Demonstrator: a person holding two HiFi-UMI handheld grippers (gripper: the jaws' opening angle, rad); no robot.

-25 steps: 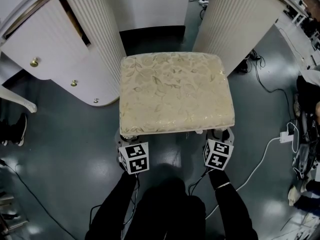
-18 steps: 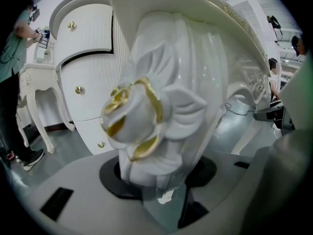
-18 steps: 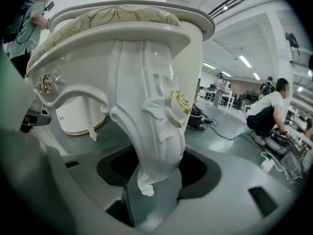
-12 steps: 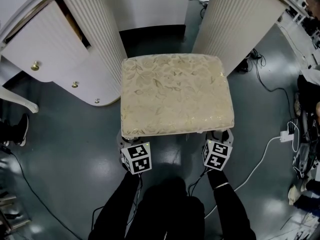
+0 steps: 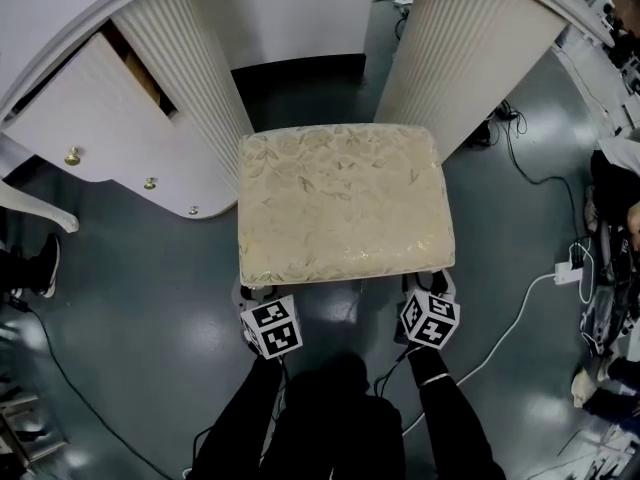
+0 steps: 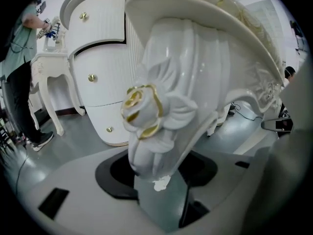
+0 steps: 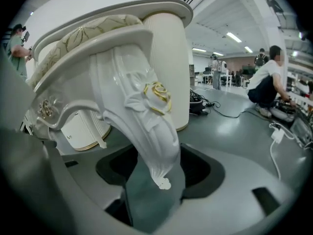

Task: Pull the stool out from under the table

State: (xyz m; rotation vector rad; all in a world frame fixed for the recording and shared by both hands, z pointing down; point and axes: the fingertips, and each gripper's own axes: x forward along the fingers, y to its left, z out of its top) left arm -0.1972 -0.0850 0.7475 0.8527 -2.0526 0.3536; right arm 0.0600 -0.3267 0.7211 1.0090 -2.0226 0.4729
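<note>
1. Stool (image 5: 340, 203): the seat is a padded rounded rectangle in cream brocade w/ a leaf pattern and a faint sheen. The frame under it is glossy white, carved.
2. Front-left leg (image 6: 161, 131) and front-right leg (image 7: 146, 121) are curved, fluted and taper to a small foot. Each carries a carved rose w/ gold edging (image 6: 142, 106).
3. The table's two pedestals, left (image 5: 195, 78) and right (image 5: 470, 48), are white and ribbed. A drawer front (image 5: 100, 138) w/ brass knobs stands open at the left. The floor (image 5: 130, 298) is grey and shiny.
4. Position: the stool stands on the floor in front of the gap btwn the pedestals, its back edge at the mouth of the gap.
5. Orientation: the seat's long axis runs left-right across my head view, parallel to the table front. One long side faces me.
6. Left gripper (image 5: 256, 294) is clamped round the front-left leg, and the leg fills the space btwn its pads. Its jaws have just been easing wider.
7. Right gripper (image 5: 428, 284) is the same on the front-right leg, grip also just loosening.
8. Vs a sec ago: the stool sits a bit lower and smaller in the head view. Both marker cubes have rolled slightly, but the grippers are at the same front corners. I can't tell whether the stool itself shifted relative to the pedestals.
</note>
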